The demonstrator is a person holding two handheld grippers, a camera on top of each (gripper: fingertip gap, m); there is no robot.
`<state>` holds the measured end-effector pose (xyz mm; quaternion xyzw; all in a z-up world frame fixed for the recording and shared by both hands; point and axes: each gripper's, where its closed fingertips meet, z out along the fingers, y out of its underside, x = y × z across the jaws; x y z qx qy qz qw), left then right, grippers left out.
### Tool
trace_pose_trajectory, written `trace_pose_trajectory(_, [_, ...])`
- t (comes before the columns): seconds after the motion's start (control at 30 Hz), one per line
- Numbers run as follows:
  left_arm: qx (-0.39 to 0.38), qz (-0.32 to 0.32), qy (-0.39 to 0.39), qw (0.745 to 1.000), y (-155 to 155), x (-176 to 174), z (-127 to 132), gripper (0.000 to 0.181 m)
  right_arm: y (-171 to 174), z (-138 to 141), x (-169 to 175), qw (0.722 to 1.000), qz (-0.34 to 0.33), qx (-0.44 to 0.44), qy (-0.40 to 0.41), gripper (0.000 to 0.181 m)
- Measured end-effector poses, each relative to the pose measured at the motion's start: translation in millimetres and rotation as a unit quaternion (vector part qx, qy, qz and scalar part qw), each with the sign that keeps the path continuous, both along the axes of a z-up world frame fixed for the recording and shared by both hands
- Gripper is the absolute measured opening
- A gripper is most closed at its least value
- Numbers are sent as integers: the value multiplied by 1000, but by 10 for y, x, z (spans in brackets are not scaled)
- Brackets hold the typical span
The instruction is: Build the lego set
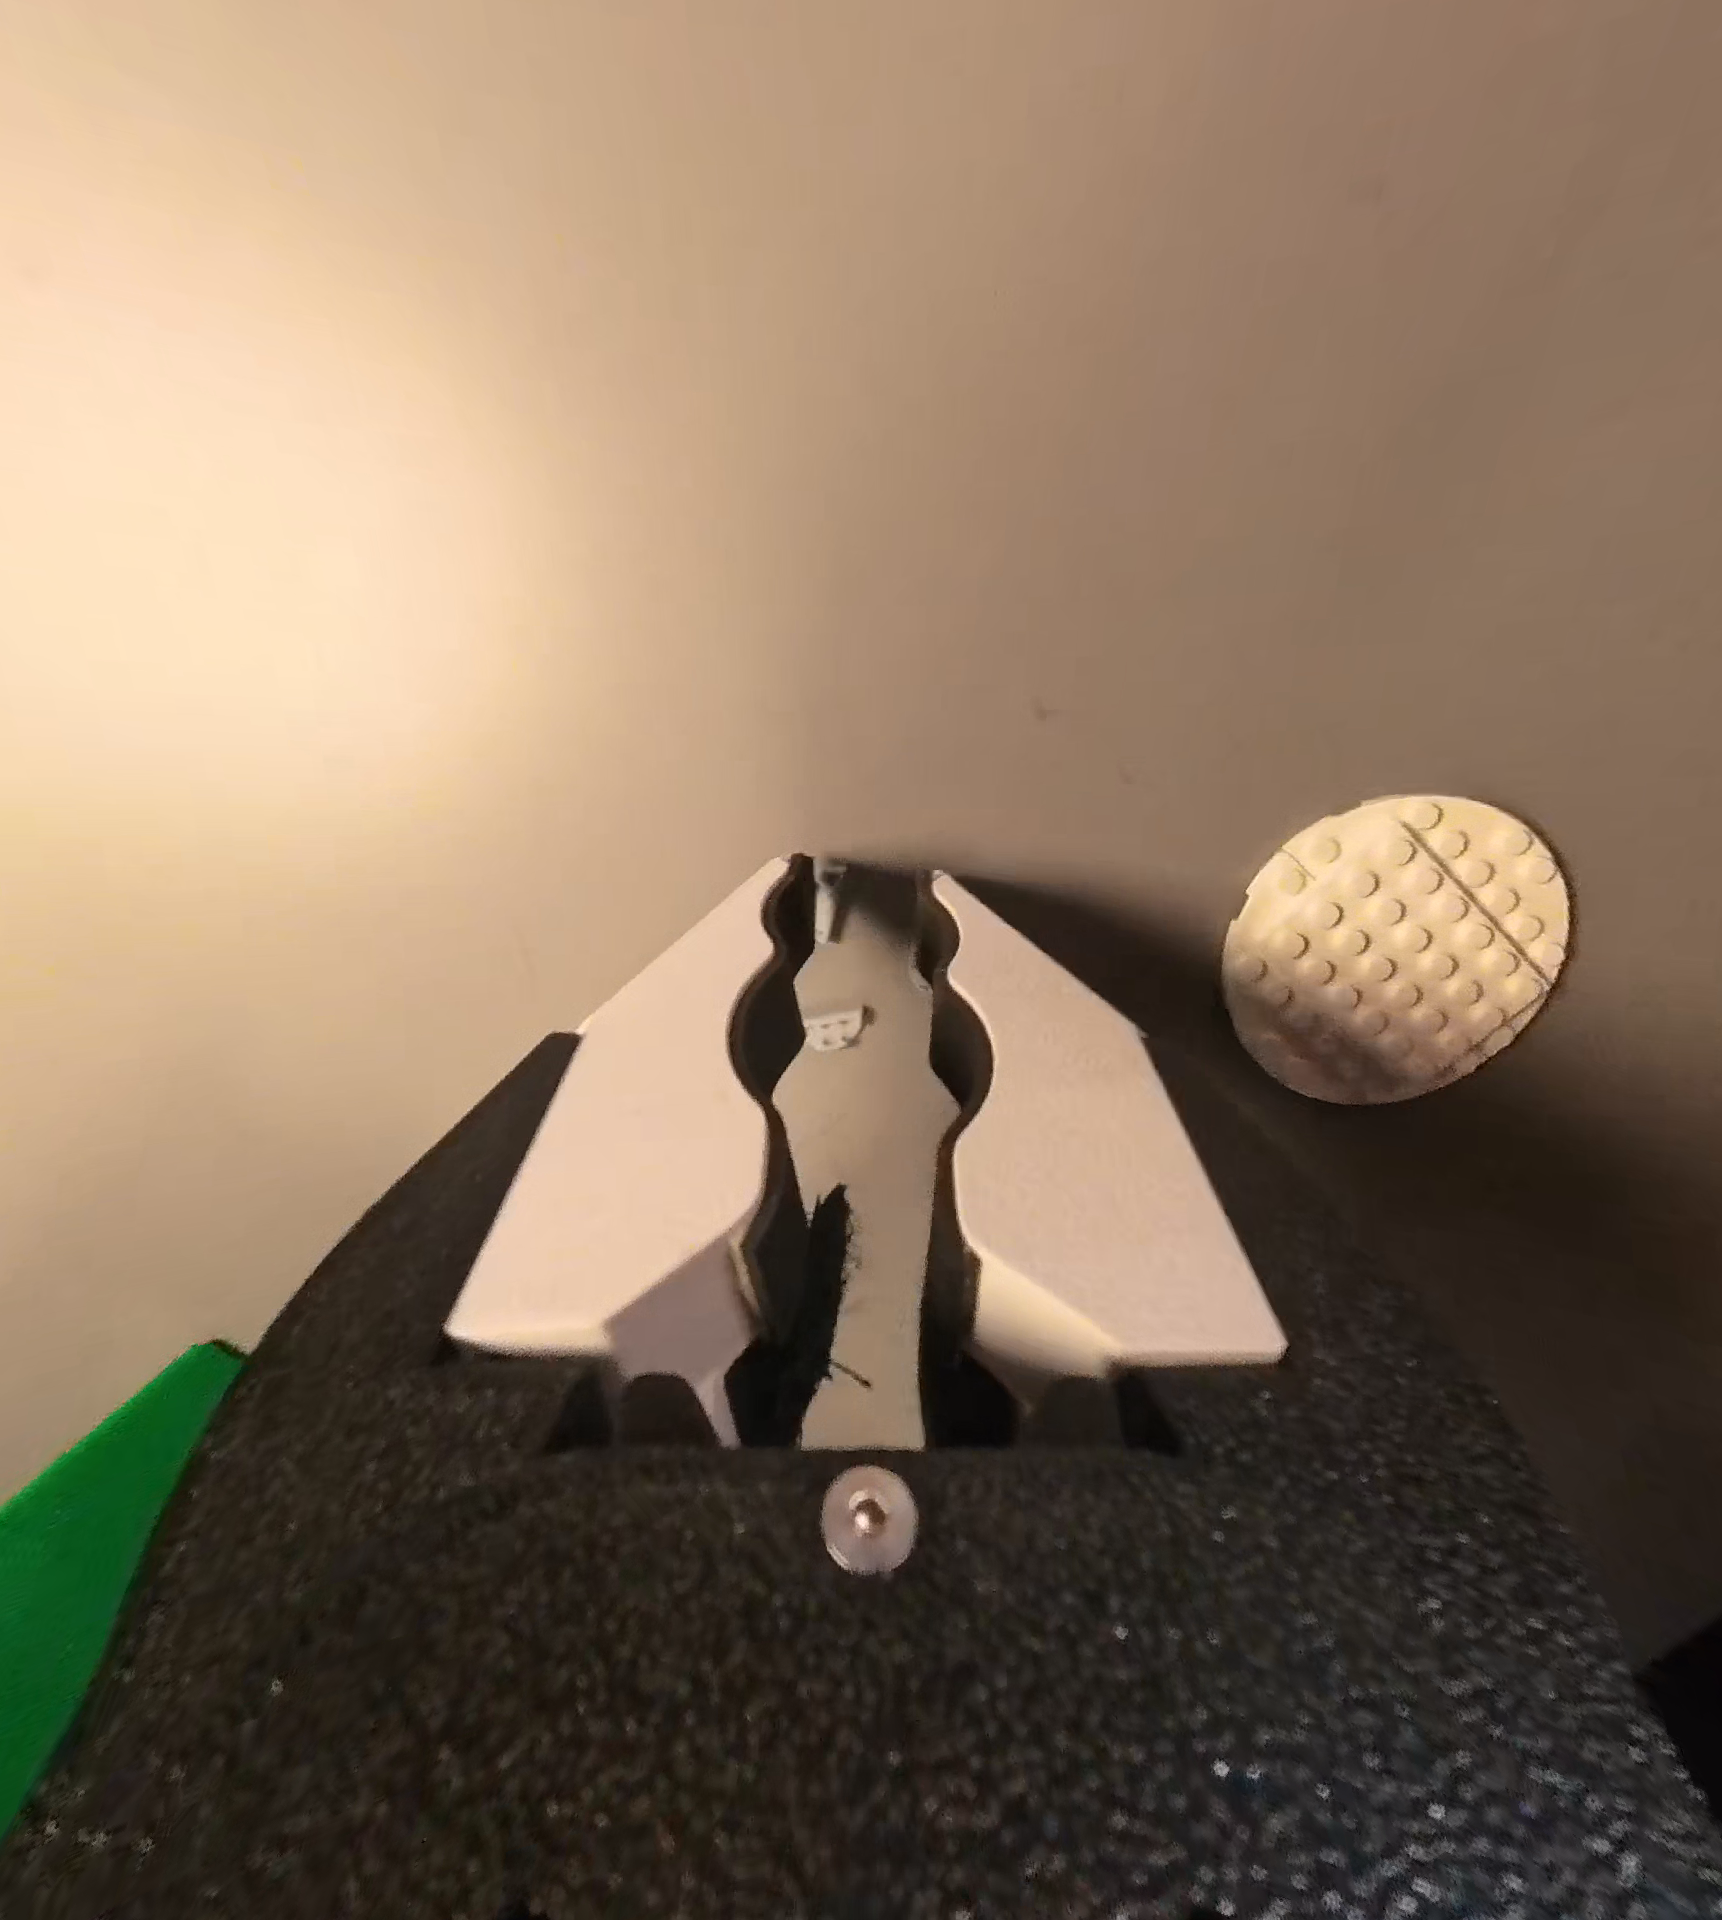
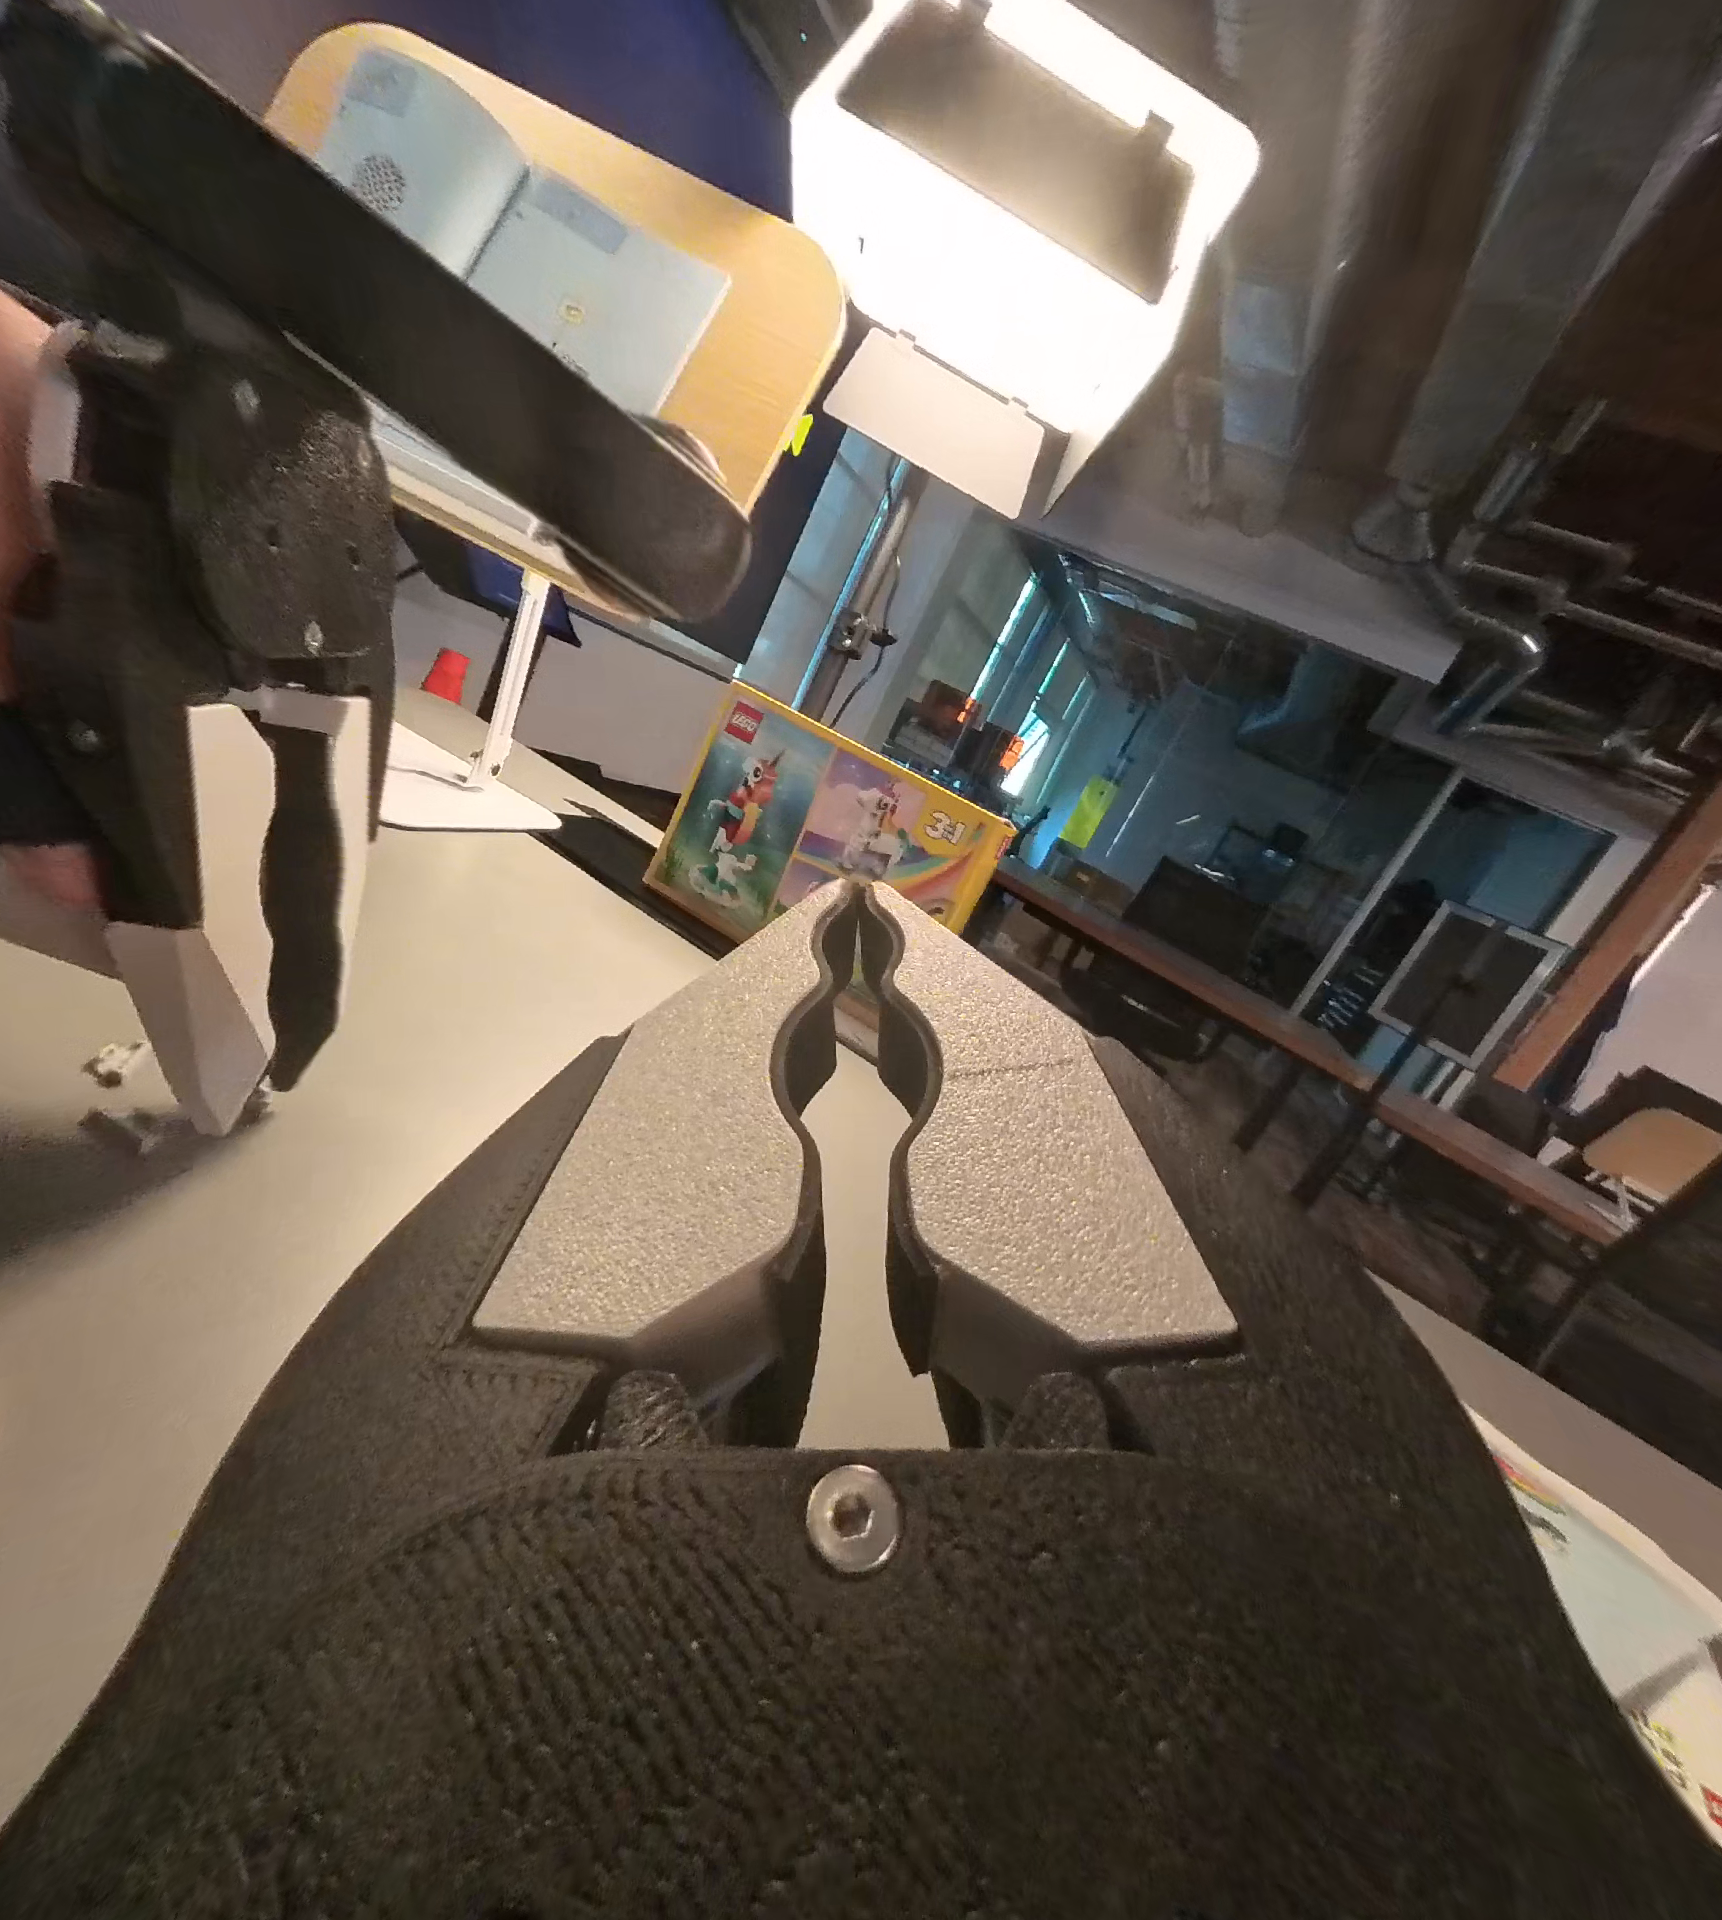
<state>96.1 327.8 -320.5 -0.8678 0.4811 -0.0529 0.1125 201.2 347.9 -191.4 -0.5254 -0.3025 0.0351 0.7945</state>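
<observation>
The left tool (image 1: 872,868) is pressed tip-down on the bench (image 1: 317,468), nearly closed on what looks like a small white lego piece (image 1: 829,902); another piece (image 1: 836,1029) lies just behind its tips. The round studded plate (image 1: 1397,956) sits near, to its right. The right tool (image 2: 859,886) is raised, closed and empty. Such a shallow pinch could flick the piece away.

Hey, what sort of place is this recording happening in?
Probably a workshop or lab in an industrial building: exposed metal ceiling ducts, long wooden workbenches, a bright rectangular panel lamp over the grey table, and a yellow toy-set box.
</observation>
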Motion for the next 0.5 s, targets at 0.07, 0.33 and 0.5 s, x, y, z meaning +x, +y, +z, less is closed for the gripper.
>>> trace_pose_trajectory(0.07, [15, 4, 1, 1000, 52, -17, 47, 17, -3, 5, 0, 1000, 0, 2, -1, 0])
trace_pose_trajectory(0.33, [236, 65, -201, 949, 212, 47, 969, 9, 34, -3, 43, 1000, -7, -2, 3, 0])
trace_pose_trajectory(0.5, [446, 94, -334, 825, 52, -247, 1424, 6, 40, -27, 23, 1000, -7, -3, -4, 0])
